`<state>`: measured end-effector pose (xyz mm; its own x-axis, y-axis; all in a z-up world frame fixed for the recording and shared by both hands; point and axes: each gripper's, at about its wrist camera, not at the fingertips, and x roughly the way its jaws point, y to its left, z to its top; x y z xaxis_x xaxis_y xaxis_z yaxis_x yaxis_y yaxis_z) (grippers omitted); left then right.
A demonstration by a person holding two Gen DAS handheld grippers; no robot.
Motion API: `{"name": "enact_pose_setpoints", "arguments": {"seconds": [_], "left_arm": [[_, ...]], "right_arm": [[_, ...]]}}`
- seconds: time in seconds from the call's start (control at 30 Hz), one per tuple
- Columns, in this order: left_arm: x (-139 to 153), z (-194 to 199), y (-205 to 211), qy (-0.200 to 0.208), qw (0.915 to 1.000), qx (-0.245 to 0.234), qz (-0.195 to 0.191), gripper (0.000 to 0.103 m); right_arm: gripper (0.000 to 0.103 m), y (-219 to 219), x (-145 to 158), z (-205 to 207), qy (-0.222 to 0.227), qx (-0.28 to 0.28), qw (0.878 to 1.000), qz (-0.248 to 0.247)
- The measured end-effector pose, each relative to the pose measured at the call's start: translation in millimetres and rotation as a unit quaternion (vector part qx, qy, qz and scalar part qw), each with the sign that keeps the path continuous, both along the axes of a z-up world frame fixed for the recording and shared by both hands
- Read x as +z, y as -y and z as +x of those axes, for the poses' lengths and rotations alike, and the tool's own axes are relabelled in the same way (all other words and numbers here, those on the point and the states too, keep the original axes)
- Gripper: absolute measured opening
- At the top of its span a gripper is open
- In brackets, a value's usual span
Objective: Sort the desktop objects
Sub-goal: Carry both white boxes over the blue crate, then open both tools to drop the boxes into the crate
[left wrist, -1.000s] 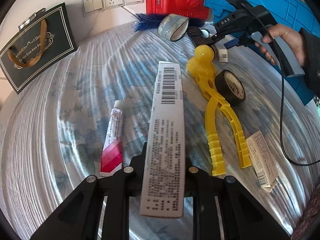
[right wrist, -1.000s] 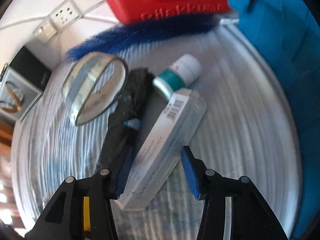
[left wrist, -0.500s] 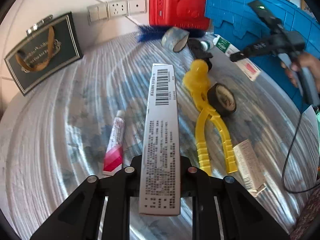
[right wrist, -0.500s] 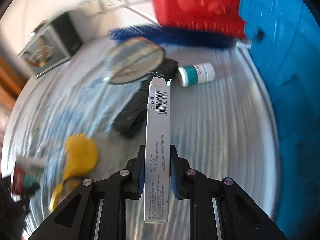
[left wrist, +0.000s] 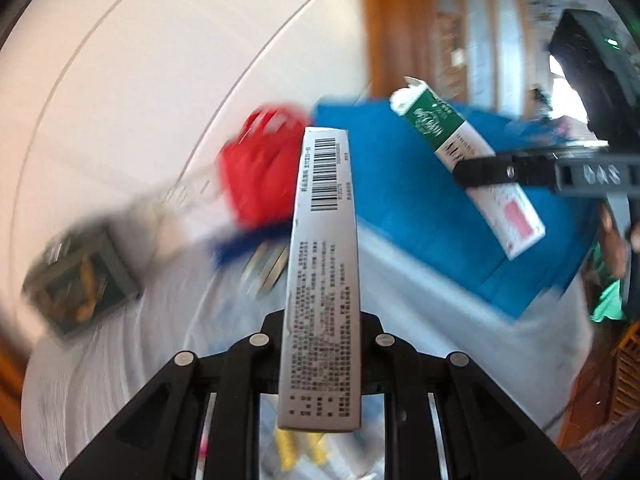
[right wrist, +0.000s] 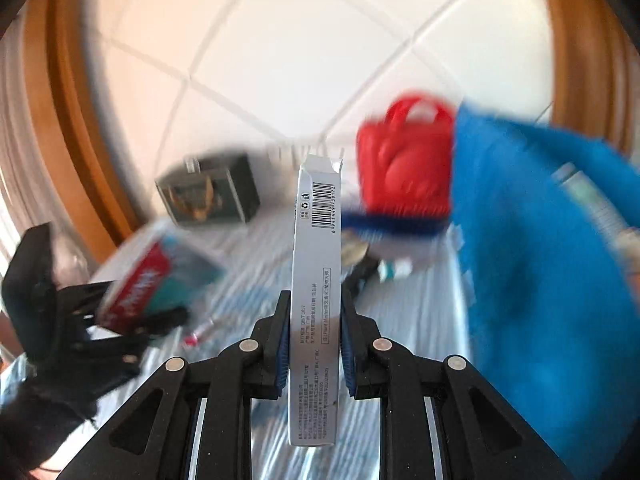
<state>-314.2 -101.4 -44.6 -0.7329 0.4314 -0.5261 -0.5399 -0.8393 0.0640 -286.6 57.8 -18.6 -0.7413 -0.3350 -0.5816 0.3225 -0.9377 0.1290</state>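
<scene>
Now both boxes are up off the counter: the left gripper (left wrist: 320, 344) jaws squeeze the long box (left wrist: 323, 264), the right gripper (right wrist: 314, 344) jaws squeeze the slim box (right wrist: 316, 280), heading toward the blue bin (right wrist: 540, 280).

Bright daylight; backgrounds heavily motion-blurred in both views, held boxes sharp; fisheye bending, dark vignette at edges.

- Left wrist view looks along its gripper, raised above the table (left wrist: 420, 288), facing the back wall.
- Right wrist view likewise; both share the red case (left wrist: 260, 176) (right wrist: 404, 168).
</scene>
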Motion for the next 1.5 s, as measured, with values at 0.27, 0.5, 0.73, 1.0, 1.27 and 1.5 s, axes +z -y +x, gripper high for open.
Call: {"name": "enact_pose_setpoints", "arguments": {"seconds": [0.27, 0.5, 0.73, 1.0, 1.27, 1.5], "left_arm": [[111, 22, -154, -0.096, 0.9903, -0.096, 0.028, 0.018], [144, 3, -278, -0.09, 0.9899, -0.103, 0.038, 0.018], [167, -35, -353, -0.069, 0.9957, -0.056, 0.027, 0.025], [197, -29, -363, -0.131, 0.991, 0.025, 0.017, 0.082], [168, -8, -333, -0.118, 0.9892, 0.086, 0.011, 0.082], [145, 17, -290, -0.12, 0.9808, 0.153, 0.015, 0.082]], "right_arm": [[0.021, -122, 91, 67, -0.113, -0.094, 0.989, -0.021], [0.021, -254, 121, 54, -0.11, -0.165, 0.98, -0.012], [0.025, -343, 128, 7, -0.083, -0.204, 0.975, -0.039], [0.08, -374, 129, 15, -0.1, -0.202, 0.97, -0.086], [0.093, -359, 108, 47, -0.115, -0.165, 0.972, -0.117], [0.093, -322, 90, 70, -0.127, -0.145, 0.979, -0.06]]}}
